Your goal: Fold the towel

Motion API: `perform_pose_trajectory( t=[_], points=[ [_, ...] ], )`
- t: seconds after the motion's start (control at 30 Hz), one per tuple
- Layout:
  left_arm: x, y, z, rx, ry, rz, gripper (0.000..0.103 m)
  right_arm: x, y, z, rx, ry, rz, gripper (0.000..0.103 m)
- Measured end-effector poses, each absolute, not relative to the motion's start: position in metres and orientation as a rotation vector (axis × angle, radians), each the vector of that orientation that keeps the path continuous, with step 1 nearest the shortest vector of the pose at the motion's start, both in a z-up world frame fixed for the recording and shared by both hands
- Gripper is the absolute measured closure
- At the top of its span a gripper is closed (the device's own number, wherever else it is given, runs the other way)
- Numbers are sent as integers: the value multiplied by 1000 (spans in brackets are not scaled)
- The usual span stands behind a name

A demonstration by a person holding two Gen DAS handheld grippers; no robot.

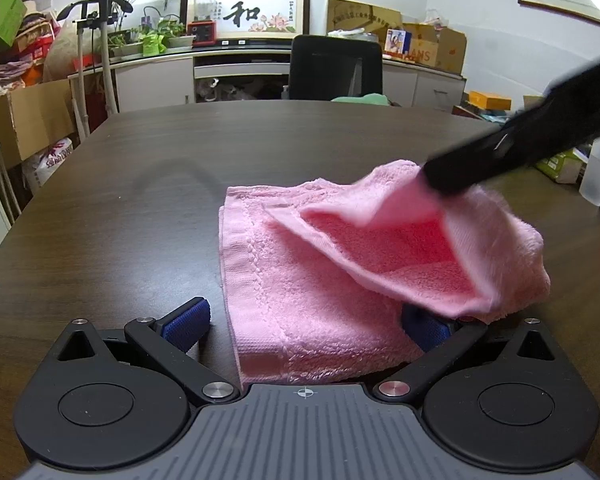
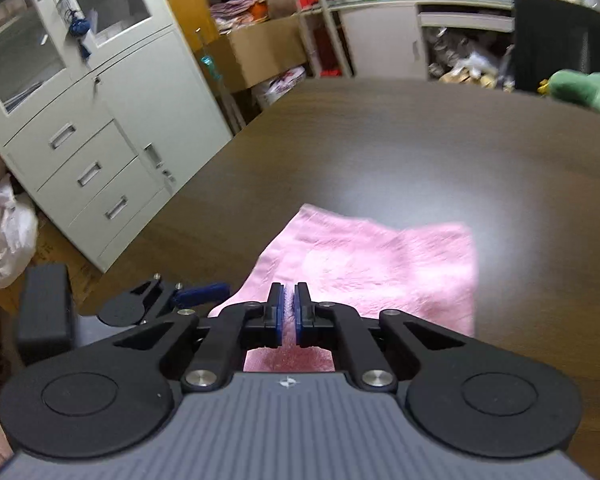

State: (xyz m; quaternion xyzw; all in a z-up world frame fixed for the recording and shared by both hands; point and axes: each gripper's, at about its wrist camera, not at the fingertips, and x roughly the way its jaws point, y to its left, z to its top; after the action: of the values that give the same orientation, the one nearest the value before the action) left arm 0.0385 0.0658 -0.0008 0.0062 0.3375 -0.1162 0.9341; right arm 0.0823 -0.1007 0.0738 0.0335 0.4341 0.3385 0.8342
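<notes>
A pink towel (image 1: 300, 280) lies folded on the dark wooden table (image 1: 140, 208). My left gripper (image 1: 304, 326) is open and low at the near end of the towel. Its blue pads (image 1: 186, 322) stand wide on either side of the cloth without pressing it. My right gripper (image 1: 432, 180) comes in from the upper right, blurred, and holds the towel's right portion raised and curled over the flat part. In the right wrist view the right gripper (image 2: 288, 300) is shut on a thin pinch of towel (image 2: 380, 264), which spreads out beyond the pads.
A black office chair (image 1: 336, 68) stands behind the table's far edge, with a green cloth (image 2: 584, 92) beside it. A translucent container (image 1: 598, 176) and boxes sit at the table's right edge. A grey filing cabinet (image 2: 80, 128) stands off the left side.
</notes>
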Motion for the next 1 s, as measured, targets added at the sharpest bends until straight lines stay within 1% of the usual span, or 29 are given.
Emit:
perform_pose_trajectory(
  t=[0.07,0.17,0.2,0.27,0.3,0.37,0.43,0.63,0.73,0.8,0.87,0.9,0.97,1.0],
  points=[
    [37,67,-1,18,691,-246,0,85,-93,60,50,955,747,92],
    [35,67,-2,35,693,-266,0,85,-90,52,43,1009,783,84],
    [34,67,-2,41,694,-271,0,85,-91,54,51,1004,789,83],
    [33,68,-2,46,694,-278,0,87,-98,63,103,980,789,71],
    [33,69,-2,48,695,-281,0,90,-102,71,131,956,787,70],
    [32,70,-3,54,697,-288,0,95,-108,78,131,926,763,62],
    [31,71,-3,60,698,-296,0,100,-101,79,67,925,702,59],
    [30,75,-6,63,695,-318,0,111,-66,54,-56,1007,627,60],
    [31,75,-6,62,695,-318,0,105,-53,49,-135,985,597,61],
    [31,76,-5,61,696,-318,0,102,-48,48,-155,975,580,68],
    [31,77,-5,64,697,-318,0,101,-53,47,-155,971,570,78],
    [31,77,-5,64,697,-318,0,102,-56,47,-146,972,570,80],
    [31,76,-6,67,697,-317,0,105,-65,49,-94,979,577,88],
    [31,75,-6,68,697,-316,0,107,-71,50,-65,980,581,89]
  ],
)
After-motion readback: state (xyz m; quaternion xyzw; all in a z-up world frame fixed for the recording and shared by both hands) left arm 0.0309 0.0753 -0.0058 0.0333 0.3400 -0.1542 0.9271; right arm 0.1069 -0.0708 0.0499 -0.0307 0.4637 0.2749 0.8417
